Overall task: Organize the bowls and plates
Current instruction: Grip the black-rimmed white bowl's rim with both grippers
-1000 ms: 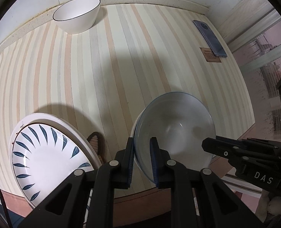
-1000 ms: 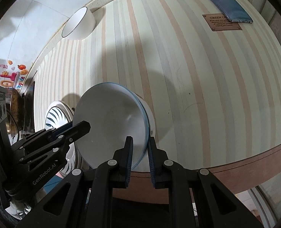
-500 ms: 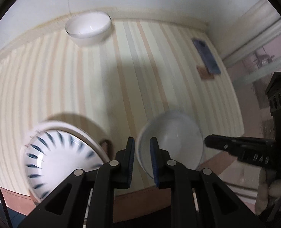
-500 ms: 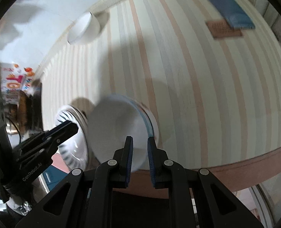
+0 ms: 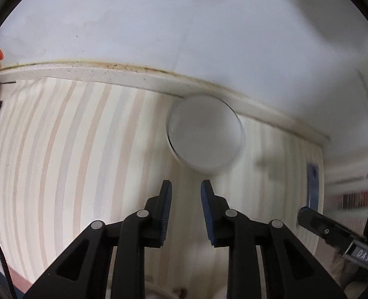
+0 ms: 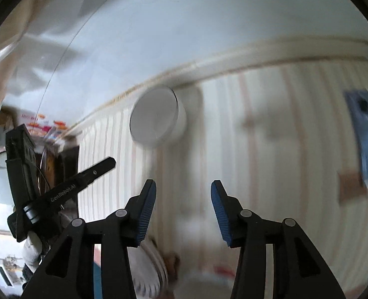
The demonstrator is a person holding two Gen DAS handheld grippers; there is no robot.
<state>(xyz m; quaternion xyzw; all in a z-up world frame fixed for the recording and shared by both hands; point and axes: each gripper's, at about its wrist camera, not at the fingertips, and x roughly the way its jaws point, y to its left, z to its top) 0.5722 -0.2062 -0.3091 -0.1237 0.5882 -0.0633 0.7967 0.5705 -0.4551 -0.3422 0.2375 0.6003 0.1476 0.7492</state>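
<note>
— What has changed on your side?

— Both my grippers have let go of the blue-rimmed bowl they pinched a second ago and swung up toward the back wall. My left gripper (image 5: 185, 186) now has its jaws spread with nothing between them, and my right gripper (image 6: 183, 186) is spread wider, also empty.

— Where is the next piece?

— The white bowl (image 5: 205, 134) sits ahead of the left fingers, slightly to their right, against the back ledge of the striped countertop (image 5: 71, 154). From the right wrist, the same white bowl (image 6: 157, 117) lies ahead and a little left of the fingers, well apart from them.

— Anything else nearby?

— A blurred phone (image 6: 365, 134) lies far right of the right gripper.
</note>
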